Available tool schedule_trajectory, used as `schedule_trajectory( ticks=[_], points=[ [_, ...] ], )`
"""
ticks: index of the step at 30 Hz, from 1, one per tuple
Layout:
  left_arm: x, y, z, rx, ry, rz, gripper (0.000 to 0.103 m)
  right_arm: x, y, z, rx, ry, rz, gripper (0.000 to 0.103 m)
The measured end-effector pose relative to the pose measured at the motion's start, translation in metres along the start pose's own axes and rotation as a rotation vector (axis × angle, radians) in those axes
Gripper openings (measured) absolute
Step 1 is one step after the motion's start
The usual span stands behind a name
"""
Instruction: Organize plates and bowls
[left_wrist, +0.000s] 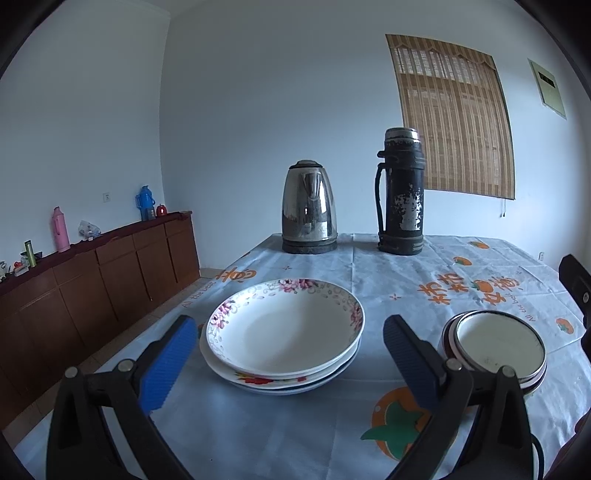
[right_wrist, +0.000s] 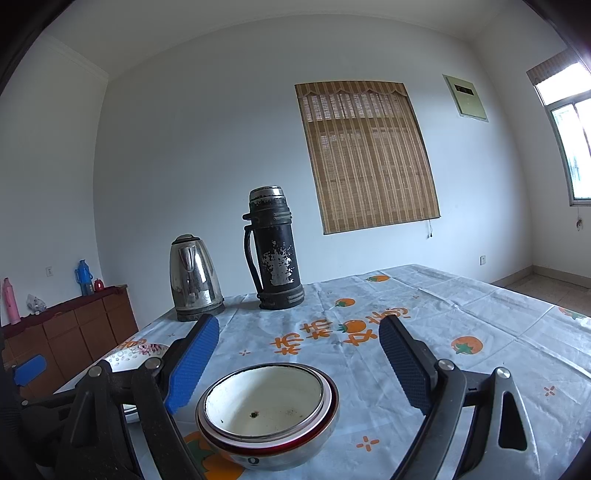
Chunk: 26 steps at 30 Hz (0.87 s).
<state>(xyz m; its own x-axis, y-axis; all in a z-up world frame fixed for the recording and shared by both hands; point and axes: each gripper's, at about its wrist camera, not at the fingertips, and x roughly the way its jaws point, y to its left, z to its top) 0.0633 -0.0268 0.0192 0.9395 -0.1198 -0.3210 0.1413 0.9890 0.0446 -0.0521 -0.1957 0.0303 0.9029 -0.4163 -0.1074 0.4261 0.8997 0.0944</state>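
left wrist view: the left hand-held gripper (left_wrist: 290, 363) is seen spread wide, empty, around the stacked floral plates (left_wrist: 284, 334) on the desk (left_wrist: 388, 269). the right hand-held gripper (right_wrist: 299, 363) is likewise held wide, untouching, over nested enamel bowls (right_wrist: 267, 413).

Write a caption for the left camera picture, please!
Open left tongs face stacked flowery plates, nested bowls beside them, kettle and flask behind.
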Motion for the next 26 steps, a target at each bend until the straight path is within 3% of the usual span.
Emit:
schedule_trajectory(
  ticks=[14, 19, 26],
  points=[
    [-0.0033, 0.0024, -0.0004, -0.017, -0.024, -0.003, 0.102, 0.0007, 0.0008, 0.0018, -0.005, -0.003, 0.001, 0.09],
    [-0.0056, -0.0017, -0.0019, 0.017, -0.049, 0.044, 0.102, 0.0006, 0.001, 0.0018, -0.006, -0.002, 0.0, 0.09],
    [-0.0029, 0.0014, -0.0013, -0.009, -0.02, -0.003, 0.103, 0.0014, -0.0009, 0.0005, -0.007, 0.001, -0.003, 0.09]
  ],
)
